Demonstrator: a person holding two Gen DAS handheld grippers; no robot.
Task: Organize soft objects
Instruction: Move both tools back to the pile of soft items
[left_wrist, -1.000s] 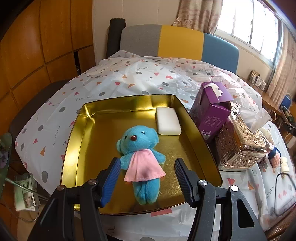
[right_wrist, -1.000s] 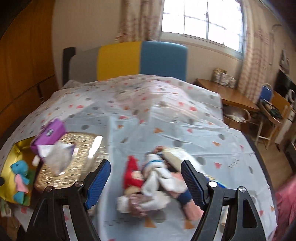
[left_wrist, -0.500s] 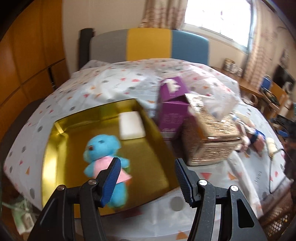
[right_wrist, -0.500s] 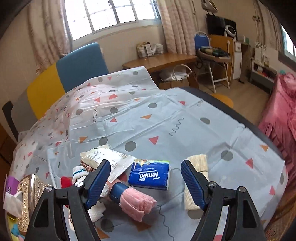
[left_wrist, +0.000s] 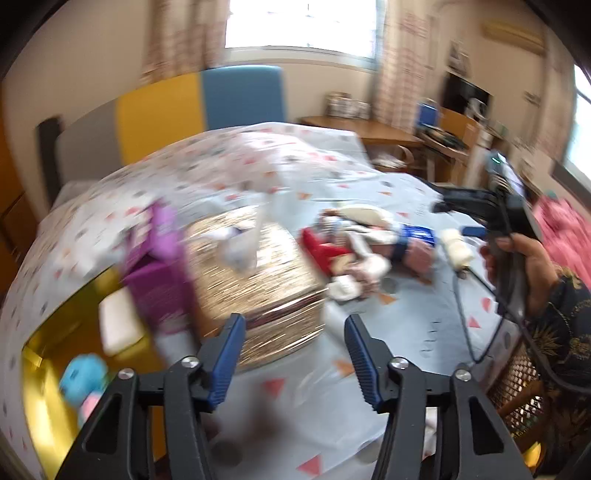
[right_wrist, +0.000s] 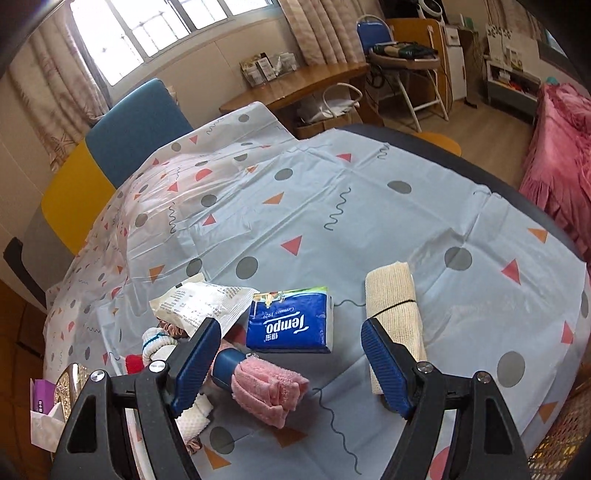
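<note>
- Step in hand, as I judge it: picking the next soft item from the pile (right_wrist: 184, 350).
- Right gripper (right_wrist: 291, 356) hovers over the pink cloth (right_wrist: 269, 387), fingers wide apart, empty.
- Left gripper (left_wrist: 295, 354) has just been closing partway; nothing sits between its fingers.
- Blue teddy (left_wrist: 83, 376) and white pad (left_wrist: 118, 325) lie in the gold tray (left_wrist: 37, 369).
- Next move: lower and close on the cloth, clear of the tissue pack (right_wrist: 290, 321) and beige roll (right_wrist: 395, 314).
- Open cover (right_wrist: 332, 206) lies beyond; the near edge is close.
</note>
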